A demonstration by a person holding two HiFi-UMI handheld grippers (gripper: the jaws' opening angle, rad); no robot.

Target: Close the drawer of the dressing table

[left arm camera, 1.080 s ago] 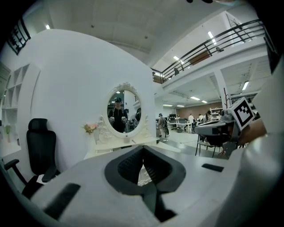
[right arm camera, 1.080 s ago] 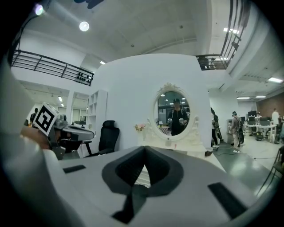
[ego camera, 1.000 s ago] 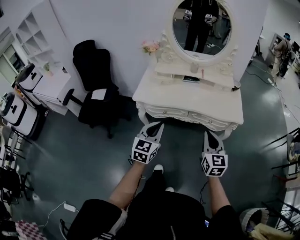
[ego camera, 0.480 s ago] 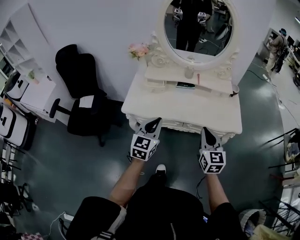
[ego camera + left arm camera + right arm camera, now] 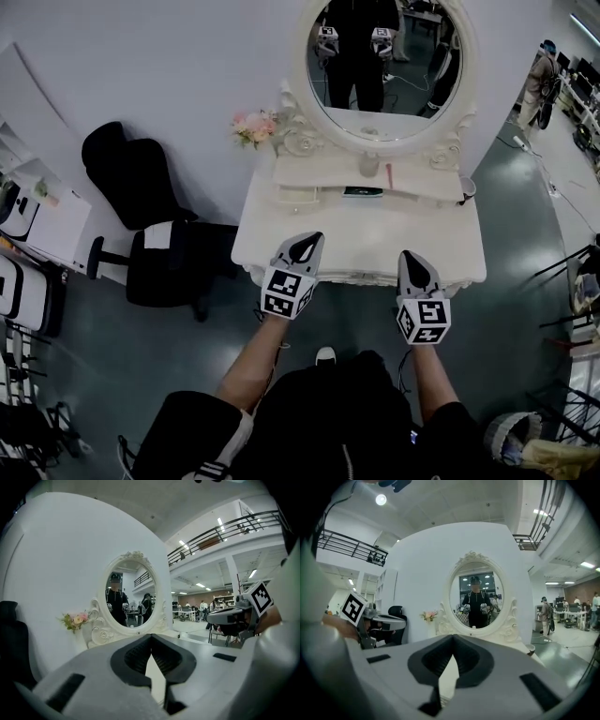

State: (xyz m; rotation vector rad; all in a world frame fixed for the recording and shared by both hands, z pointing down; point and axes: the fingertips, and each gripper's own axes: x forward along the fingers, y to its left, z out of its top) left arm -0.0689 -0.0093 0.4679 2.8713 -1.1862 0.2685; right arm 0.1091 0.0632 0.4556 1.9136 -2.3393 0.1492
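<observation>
The white dressing table [image 5: 441, 239] stands against the wall under its oval mirror [image 5: 384, 56]. Its front drawers are hidden below the tabletop's front edge in the head view. My left gripper [image 5: 306, 242] hangs over the left part of that edge, shut and empty. My right gripper [image 5: 413, 257] hangs over the right part, also shut and empty. In the left gripper view the jaws [image 5: 151, 636] meet at the tip and point at the mirror [image 5: 131, 595]. In the right gripper view the closed gripper [image 5: 453, 637] faces the mirror [image 5: 477, 595]. No drawer shows in either gripper view.
A black office chair [image 5: 141, 216] stands left of the table. White cabinets [image 5: 37, 225] line the far left. Pink flowers [image 5: 253, 127] sit at the table's back left, a dark flat item [image 5: 362, 191] on its shelf, a cup [image 5: 467, 187] at its right. A person [image 5: 541, 75] stands far right.
Both grippers and the head camera have moved toward the table. The gripper tips now overlap the tabletop's front edge. The drawer fronts that showed earlier are now hidden under that edge.
</observation>
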